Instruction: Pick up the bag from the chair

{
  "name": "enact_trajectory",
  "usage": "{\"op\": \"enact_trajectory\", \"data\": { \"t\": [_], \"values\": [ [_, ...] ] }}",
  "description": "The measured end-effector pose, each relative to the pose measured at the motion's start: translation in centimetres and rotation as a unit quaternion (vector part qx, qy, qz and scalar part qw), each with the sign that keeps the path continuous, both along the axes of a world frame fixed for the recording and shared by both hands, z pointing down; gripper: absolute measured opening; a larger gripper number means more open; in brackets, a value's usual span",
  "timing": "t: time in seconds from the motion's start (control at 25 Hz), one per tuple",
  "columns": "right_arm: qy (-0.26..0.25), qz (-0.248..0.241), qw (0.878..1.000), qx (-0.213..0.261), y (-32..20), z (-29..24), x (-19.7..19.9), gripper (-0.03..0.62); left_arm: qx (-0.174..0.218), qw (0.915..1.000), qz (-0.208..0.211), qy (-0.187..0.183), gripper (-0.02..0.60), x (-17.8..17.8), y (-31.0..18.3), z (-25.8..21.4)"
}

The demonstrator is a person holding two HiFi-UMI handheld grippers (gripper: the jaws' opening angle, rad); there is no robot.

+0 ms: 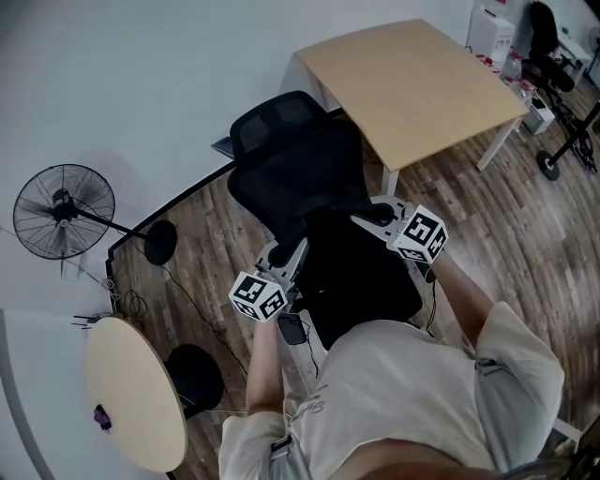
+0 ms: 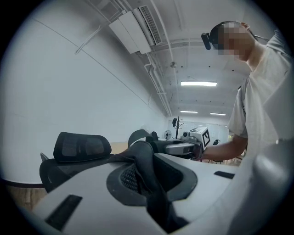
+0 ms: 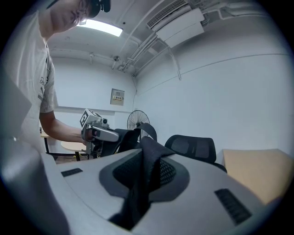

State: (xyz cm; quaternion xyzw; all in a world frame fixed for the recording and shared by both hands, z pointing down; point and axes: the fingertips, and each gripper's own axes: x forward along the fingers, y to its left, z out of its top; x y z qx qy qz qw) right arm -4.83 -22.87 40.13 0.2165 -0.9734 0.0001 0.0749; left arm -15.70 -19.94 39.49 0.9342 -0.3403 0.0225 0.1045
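- Bag (image 1: 361, 277): black, over the seat of the chair (image 1: 291, 173), slung between and below both grippers.
- Left gripper (image 1: 300, 248), right gripper (image 1: 364, 219): each is clamped on a bag strap (image 2: 146, 167), one at either side.
- Next move, judged: lift both evenly and vertically.

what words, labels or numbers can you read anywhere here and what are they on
No text here can be read.
Wall sign: print too small to read.
Shirt chest print: script too small to read.
Shirt sleeve print: too blurred to read.
White boxes: red markings, too small to read.
Marker cubes: square patterns only, no letters.
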Motion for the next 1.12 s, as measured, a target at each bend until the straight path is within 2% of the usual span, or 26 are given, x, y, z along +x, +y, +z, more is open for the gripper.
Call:
{"op": "enact_trajectory", "data": {
  "t": [0.32,0.48,1.12],
  "values": [
    [-0.019,0.002,1.000,0.021,0.6,-2.6,-0.3,0.041,0.024,0.9997,-0.002,-0.002,0.057,-0.4,0.5,-2.1],
    [-0.025,0.001,0.999,0.030,0.6,-3.9,-0.6,0.040,0.034,0.9994,-0.006,0.010,0.056,-0.8,0.3,-3.3],
    [-0.041,0.007,0.998,0.045,1.1,-5.9,-0.7,0.035,0.060,0.9981,0.000,0.007,0.056,-0.8,0.6,-6.0]
  ]
}}
